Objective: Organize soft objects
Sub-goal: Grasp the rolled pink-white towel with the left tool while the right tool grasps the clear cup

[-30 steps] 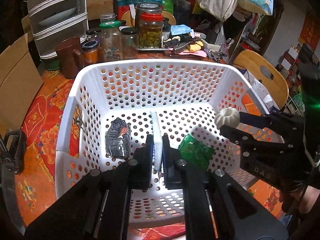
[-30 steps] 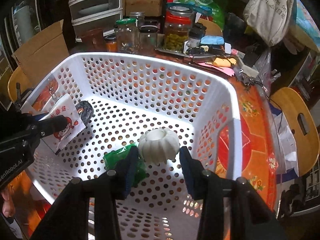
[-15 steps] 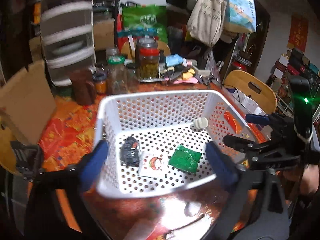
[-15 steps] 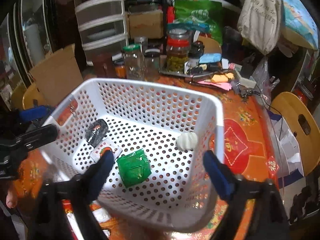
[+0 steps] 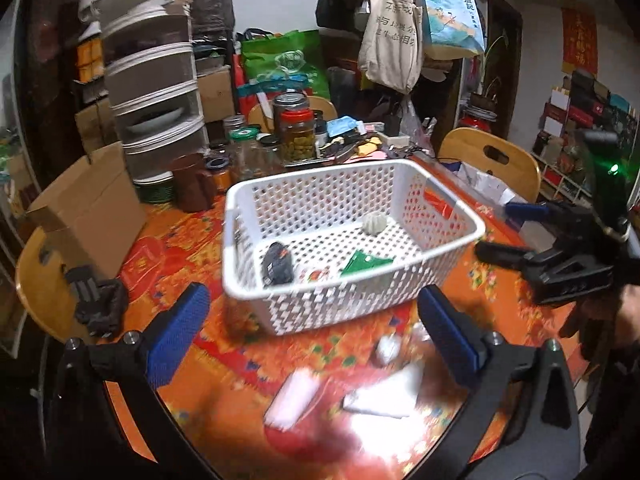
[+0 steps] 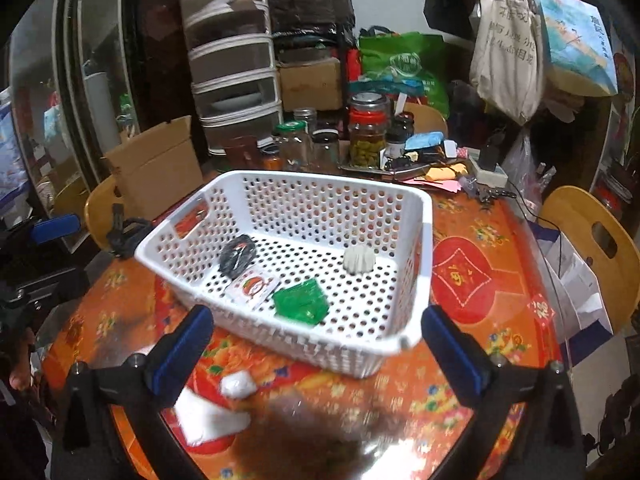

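Both grippers are spread wide with nothing in them, so each can reach for a new thing. Nearest, at 6 o'clock under the left gripper (image 5: 312,332), some white soft things (image 5: 294,400) lie on the orange table (image 5: 192,236); they are too blurry to name. They sit outside, so I think they are next to go in. The right gripper (image 6: 316,344) hangs over the same near edge, and a small white lump (image 6: 238,384) lies at its 7 o'clock. A bit farther, right in the middle, is the white basket (image 6: 420,240). Inside it lie a green packet (image 6: 302,302), a white card with red on it (image 6: 252,286), a dark packet (image 6: 236,256) at 10 o'clock, and a white ridged toy (image 6: 359,260) at 1 o'clock. They lie flat and apart, so they look put away. Far back at 12 o'clock stand jars (image 6: 366,136) and drawers (image 6: 236,80), out of the way.
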`<state>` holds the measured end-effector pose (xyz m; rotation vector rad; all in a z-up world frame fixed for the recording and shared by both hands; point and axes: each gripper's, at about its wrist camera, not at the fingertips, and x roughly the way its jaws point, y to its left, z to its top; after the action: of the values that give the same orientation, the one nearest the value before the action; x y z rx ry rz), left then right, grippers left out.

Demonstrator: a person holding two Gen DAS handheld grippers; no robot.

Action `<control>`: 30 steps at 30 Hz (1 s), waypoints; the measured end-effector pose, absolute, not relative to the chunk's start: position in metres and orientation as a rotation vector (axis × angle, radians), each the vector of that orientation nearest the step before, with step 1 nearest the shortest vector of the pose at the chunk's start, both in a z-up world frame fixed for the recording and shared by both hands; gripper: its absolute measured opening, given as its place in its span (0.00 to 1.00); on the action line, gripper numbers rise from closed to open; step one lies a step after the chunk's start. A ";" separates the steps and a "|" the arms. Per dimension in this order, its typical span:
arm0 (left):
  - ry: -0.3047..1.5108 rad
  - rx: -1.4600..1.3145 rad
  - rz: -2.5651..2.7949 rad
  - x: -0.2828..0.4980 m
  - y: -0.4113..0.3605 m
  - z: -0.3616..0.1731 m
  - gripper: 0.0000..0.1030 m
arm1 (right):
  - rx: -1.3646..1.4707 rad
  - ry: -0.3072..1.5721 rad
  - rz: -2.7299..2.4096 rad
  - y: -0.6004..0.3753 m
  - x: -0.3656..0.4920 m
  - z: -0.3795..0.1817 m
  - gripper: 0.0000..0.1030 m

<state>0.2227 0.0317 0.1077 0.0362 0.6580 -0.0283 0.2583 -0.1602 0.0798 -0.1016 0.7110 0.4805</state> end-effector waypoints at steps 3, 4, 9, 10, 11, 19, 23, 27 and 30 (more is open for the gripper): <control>0.654 0.007 -0.031 0.190 0.038 0.098 1.00 | -0.082 0.688 0.480 -0.170 0.236 0.076 1.00; 0.651 -0.006 -0.026 0.180 0.042 0.094 1.00 | -0.071 0.682 0.484 -0.174 0.228 0.074 1.00; 0.653 -0.038 0.019 0.143 0.061 0.066 1.00 | -0.035 0.696 0.492 -0.186 0.193 0.046 1.00; 0.663 -0.048 0.027 0.138 0.064 0.058 1.00 | -0.029 0.706 0.494 -0.187 0.188 0.037 1.00; 0.675 -0.058 0.029 0.138 0.069 0.049 1.00 | -0.025 0.716 0.495 -0.187 0.183 0.028 1.00; 0.778 -0.127 0.038 0.151 0.087 -0.018 1.00 | -0.001 0.798 0.476 -0.191 0.179 -0.026 1.00; 0.803 -0.130 0.039 0.165 0.088 -0.034 1.00 | 0.002 0.839 0.486 -0.187 0.181 -0.039 1.00; 0.827 -0.132 0.040 0.180 0.091 -0.045 1.00 | -0.018 0.883 0.491 -0.179 0.190 -0.050 1.00; 0.850 -0.146 0.034 0.190 0.093 -0.053 1.00 | -0.028 0.886 0.493 -0.176 0.197 -0.052 1.00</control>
<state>0.1901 0.0928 -0.0532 -0.1459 0.8501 0.0342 0.1971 -0.1762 -0.0519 -0.0276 0.8862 0.4934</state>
